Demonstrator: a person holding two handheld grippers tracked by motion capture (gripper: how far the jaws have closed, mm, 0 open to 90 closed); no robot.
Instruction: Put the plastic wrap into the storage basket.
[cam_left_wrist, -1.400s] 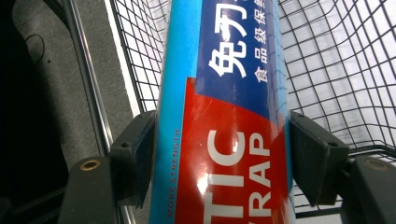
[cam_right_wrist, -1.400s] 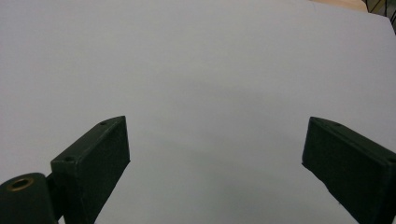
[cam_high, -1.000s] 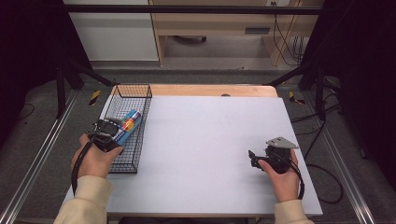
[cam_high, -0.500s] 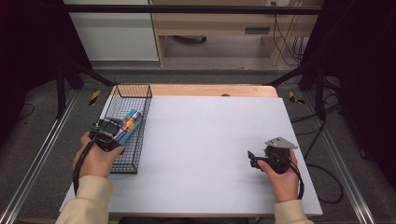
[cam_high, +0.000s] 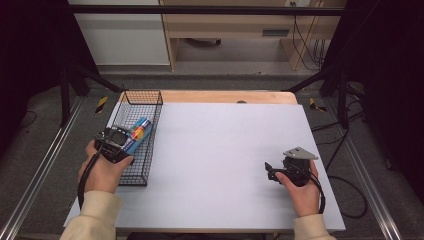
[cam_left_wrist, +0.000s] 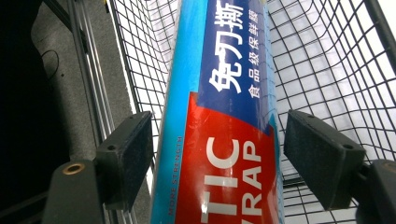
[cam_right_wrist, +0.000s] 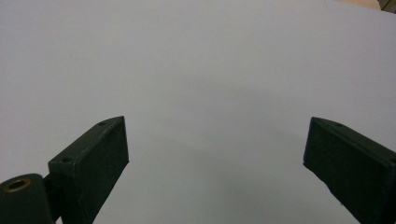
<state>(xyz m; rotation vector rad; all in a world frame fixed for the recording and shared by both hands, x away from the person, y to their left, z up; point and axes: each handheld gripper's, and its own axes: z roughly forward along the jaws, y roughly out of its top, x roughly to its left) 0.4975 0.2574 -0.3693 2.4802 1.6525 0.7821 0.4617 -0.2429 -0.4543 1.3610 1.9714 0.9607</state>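
Left gripper, one wrap box

Plastic wrap box: long, blue with red label, white lettering. Lies between the left jaws, lengthwise along them. Small gap each side.

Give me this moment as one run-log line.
left gripper: jaws just opened, pads clear of plastic wrap box | box: in wire basket | right gripper: open, nothing held, over white table

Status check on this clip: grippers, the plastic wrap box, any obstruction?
Left gripper just opening, pads off the plastic wrap box, box between them in the wire basket. Right gripper open over bare table. Nothing in the way.
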